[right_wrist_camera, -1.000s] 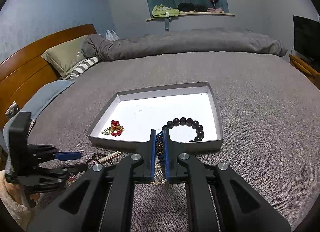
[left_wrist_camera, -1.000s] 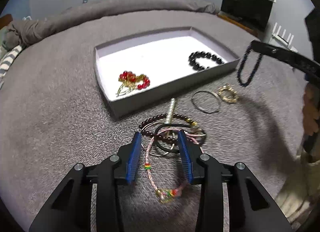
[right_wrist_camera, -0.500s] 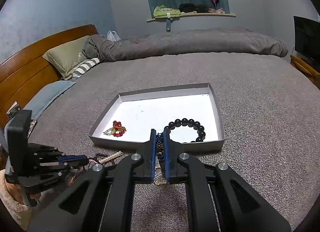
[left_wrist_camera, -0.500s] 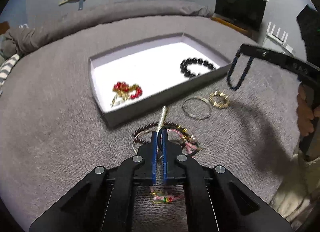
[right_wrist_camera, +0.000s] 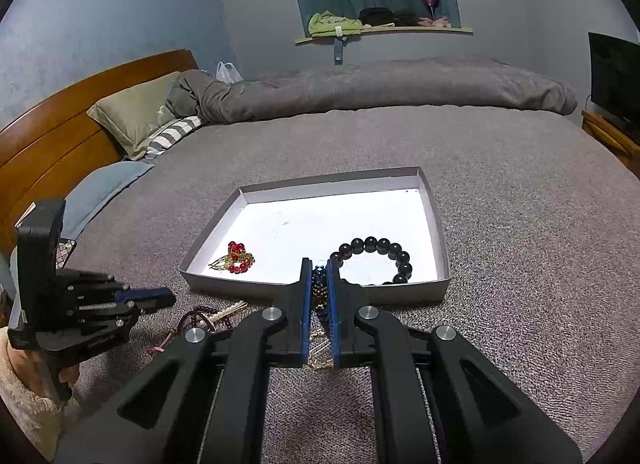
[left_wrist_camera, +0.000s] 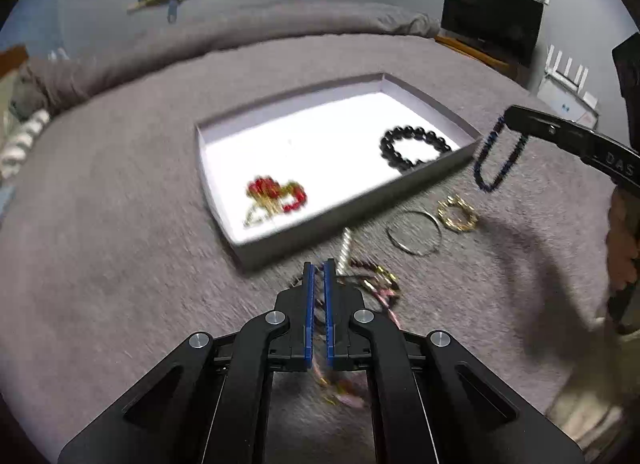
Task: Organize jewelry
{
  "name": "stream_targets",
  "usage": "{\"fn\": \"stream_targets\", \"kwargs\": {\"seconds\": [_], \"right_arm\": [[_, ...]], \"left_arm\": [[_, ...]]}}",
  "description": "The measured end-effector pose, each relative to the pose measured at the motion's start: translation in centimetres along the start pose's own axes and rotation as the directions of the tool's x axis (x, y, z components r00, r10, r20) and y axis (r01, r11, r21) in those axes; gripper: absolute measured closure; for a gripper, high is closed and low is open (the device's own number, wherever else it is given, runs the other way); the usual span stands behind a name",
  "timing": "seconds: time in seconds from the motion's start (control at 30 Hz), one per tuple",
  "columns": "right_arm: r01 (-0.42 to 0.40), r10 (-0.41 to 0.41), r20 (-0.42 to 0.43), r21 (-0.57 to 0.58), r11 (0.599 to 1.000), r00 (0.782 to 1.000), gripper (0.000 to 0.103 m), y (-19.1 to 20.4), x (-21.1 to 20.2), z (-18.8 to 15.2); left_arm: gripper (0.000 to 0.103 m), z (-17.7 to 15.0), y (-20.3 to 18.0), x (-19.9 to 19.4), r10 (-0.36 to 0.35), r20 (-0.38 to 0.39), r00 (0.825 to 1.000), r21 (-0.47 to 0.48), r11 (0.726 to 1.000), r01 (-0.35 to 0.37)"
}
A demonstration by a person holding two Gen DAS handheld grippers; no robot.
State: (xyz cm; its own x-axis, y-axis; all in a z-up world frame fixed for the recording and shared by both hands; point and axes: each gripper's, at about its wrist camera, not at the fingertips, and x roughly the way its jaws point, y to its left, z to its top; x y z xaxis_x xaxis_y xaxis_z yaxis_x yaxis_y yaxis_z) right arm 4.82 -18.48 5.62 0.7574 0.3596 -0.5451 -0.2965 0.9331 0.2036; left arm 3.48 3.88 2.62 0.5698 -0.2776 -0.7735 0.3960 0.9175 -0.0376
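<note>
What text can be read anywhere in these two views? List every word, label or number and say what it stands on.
"DAS": raised letters on the black side of the right gripper, seen from the left wrist; the word runs on under the picture's edge.
Left gripper: a small moulded mark on its black body, too small to read.
White box beside the TV: a small blue mark, too blurred to read.
Nothing else bears text.

Two bracelets (right_wrist_camera: pixel 378 258) lie in the tray (right_wrist_camera: pixel 438 224) on the bed (right_wrist_camera: pixel 520 224).
</note>
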Motion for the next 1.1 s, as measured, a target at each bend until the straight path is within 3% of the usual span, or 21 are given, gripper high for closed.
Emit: {"fn": "stream_targets", "kwargs": {"seconds": [0.13,0.23,0.3,0.63,0.8,1.1], "right_arm": [[0.001,-0.001,-0.005,0.002,1.0,1.0,0.096,-0.1,0.2,0.0],[0.0,0.0,-0.008,0.0,1.0,1.0,0.096,-0.1,0.2,-0.1],[0.001,-0.001,-0.006,0.002,1.0,1.0,0.096,-0.1,0.1,-0.1],[0.001,-0.001,-0.002,0.008,1.0,1.0,0.096,-0.3,0.0,0.0],[0.0,0.0,-0.008,0.005,1.0,1.0,0.096,-0.2,0.1,-0.2],[0.002,-0.002,-0.008,-0.002,1.0,1.0,0.096,-0.2,0.2,-0.2]], "left_arm": [[0.096,-1.0,-0.6,0.2,-0.103,-0.035,0.994,-0.038,0.994,0.101],[0.084,-1.9,-1.3,0.9,-0.086,-0.075,0.993,-0.038,0.996,0.083],[0.065,-2.4,-1.5,0.9,-0.093,-0.077,0.993,-0.042,0.995,0.09],[0.062,-2.9,0.0,2.3,-0.15,-0.12,0.981,-0.14,0.981,0.133],[0.052,-2.2,0.8,2.9,-0.169,-0.103,0.98,-0.176,0.973,0.15],[0.052,-1.0,2.4,3.9,-0.172,-0.077,0.982,-0.224,0.963,0.151]]}}
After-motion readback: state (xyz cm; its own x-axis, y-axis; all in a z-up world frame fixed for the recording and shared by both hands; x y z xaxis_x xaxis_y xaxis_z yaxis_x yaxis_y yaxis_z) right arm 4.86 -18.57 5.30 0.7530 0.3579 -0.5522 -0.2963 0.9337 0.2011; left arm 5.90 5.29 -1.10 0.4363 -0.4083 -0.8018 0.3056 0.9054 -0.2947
